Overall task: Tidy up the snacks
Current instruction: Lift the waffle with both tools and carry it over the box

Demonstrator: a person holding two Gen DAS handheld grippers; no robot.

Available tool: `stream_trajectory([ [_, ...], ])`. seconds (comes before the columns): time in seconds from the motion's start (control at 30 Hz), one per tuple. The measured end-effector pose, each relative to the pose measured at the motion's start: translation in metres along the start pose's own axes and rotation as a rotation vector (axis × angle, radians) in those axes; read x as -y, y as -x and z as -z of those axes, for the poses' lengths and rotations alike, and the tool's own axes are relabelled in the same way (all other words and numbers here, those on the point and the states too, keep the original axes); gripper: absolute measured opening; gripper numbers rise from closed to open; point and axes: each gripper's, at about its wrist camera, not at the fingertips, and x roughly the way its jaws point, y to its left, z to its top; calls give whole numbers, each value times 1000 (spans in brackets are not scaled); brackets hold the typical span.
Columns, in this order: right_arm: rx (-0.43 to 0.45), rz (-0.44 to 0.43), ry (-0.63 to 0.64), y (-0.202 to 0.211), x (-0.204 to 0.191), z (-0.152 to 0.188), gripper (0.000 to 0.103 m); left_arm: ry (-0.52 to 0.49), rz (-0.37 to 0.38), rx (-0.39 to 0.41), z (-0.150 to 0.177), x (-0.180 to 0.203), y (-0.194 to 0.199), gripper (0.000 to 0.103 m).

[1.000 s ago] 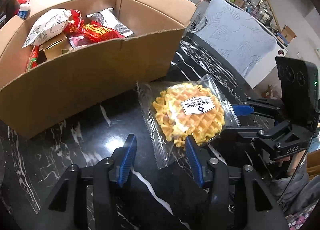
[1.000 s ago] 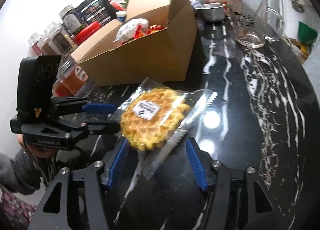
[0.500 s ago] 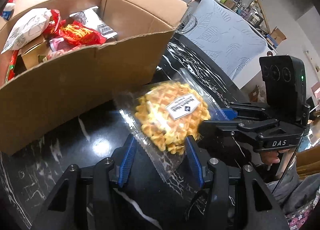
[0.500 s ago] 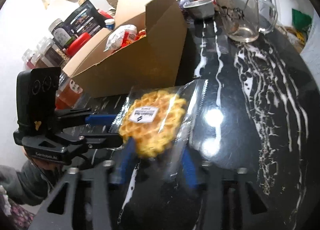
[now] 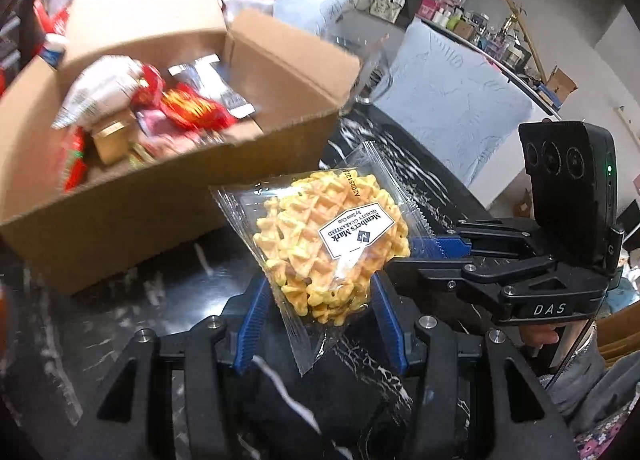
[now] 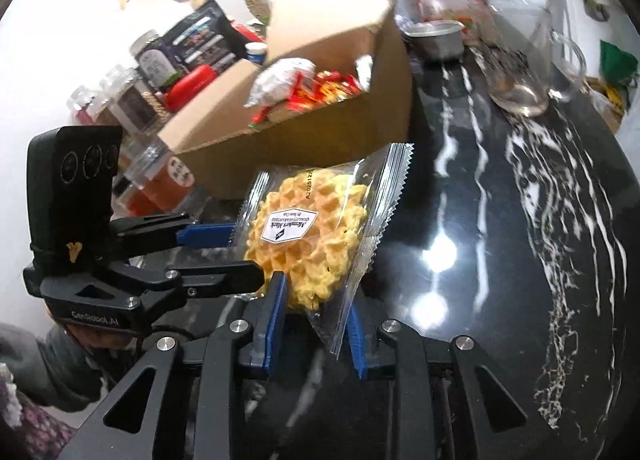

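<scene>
Round golden waffle in clear plastic wrapper (image 5: 320, 244), tilted, lifted off table, near open brown cardboard snack box (image 5: 168, 196).

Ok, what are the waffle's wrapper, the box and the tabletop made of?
Wrapper: thin clear plastic film, glossy, crinkled, with serrated sealed ends. Box: plain brown cardboard, matte, folded flaps. Tabletop: looks like polished black stone with white veins, mirroring lights; possibly a marble-look surface.

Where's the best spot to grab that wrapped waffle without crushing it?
Probably the flat crimped end of the waffle packet, approached edge-on from the open tabletop side. That seal is thin and empty, so fingers can pinch it without pressing the brittle waffle.
</scene>
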Motion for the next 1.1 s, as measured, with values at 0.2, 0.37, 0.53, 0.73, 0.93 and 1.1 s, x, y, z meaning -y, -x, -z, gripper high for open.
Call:
stream_trajectory([
  [0.2,54,-17,62,14,-32,-13,28,-1,-33,84,-4,4,39,50],
  [0.37,86,-26,116,21,-55,-29,28,-14,-74,149,-9,8,67,50],
  [0.53,118,-29,159,29,-68,-49,28,-13,-97,204,-24,5,86,50],
  [0.73,159,-43,182,36,-71,-81,28,-29,-138,262,-52,2,101,50],
  [0.93,183,-51,205,30,-69,-114,28,-30,-179,302,-78,-9,104,50],
  [1.1,175,-69,212,12,-61,-136,28,-13,-202,305,-94,-27,95,50],
])
